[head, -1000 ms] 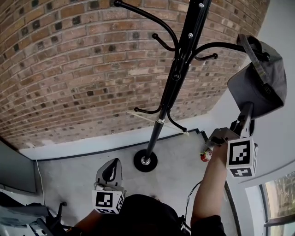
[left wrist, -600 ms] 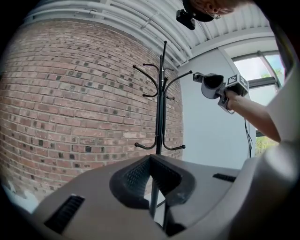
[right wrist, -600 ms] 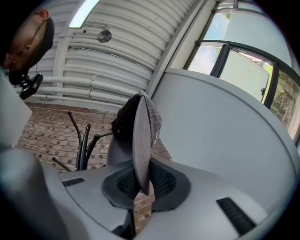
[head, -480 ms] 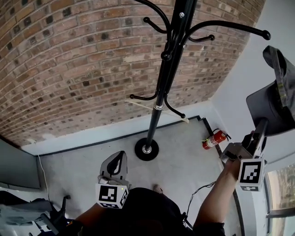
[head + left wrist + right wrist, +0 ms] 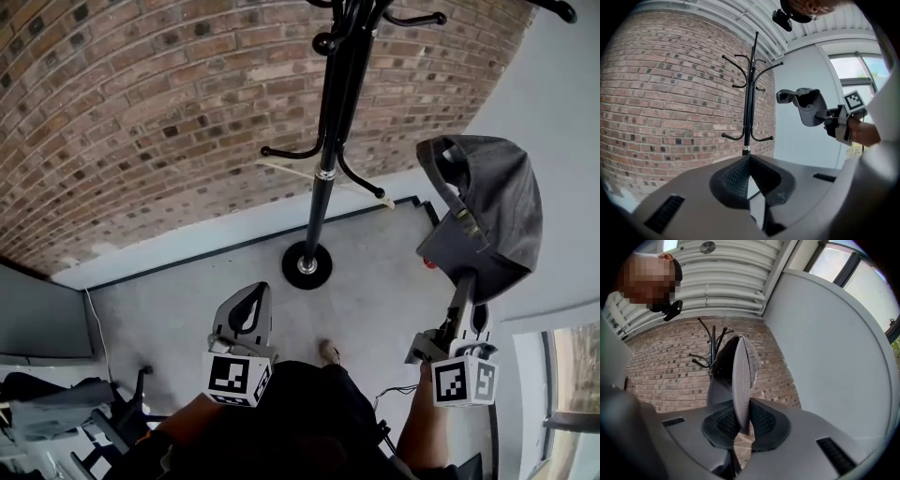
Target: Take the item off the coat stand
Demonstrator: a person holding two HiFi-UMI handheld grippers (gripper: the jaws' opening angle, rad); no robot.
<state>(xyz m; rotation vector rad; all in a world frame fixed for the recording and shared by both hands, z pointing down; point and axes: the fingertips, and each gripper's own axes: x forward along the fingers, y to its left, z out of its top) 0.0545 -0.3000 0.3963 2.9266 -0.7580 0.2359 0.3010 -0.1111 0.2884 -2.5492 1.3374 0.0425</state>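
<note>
Over on the right of the head view, the right gripper (image 5: 461, 289) is clamped on the brim of a grey cap (image 5: 497, 211) and holds it up in the air. The cap hangs clear of the coat stand (image 5: 328, 141), off to the right of its black pole and touching none of its hooks (image 5: 281, 152). The cap's hollow inside is turned toward the pole and its crown toward the white wall (image 5: 562, 112) on the right. From the right gripper view the brim stands edge-on between the two ribbed pads, which press on it from either side, while the rest of the cap rises beyond them and hides part of the stand. The left gripper (image 5: 253, 298) is held low and nearer the person, left of the pole. Its own view shows the jaws brought together at the tips with nothing between them, and they point toward the pole. That same view shows the cap out to the right of the stand, well apart from the upper hooks, with a hand (image 5: 860, 133) behind the gripper that carries it. The stand rises from a round base (image 5: 307, 265) on the grey floor (image 5: 187, 291), just in front of the brick wall (image 5: 141, 112). A bare forearm (image 5: 422, 436) runs up to the right gripper, and a window (image 5: 574, 375) shows at the near right corner.
</note>
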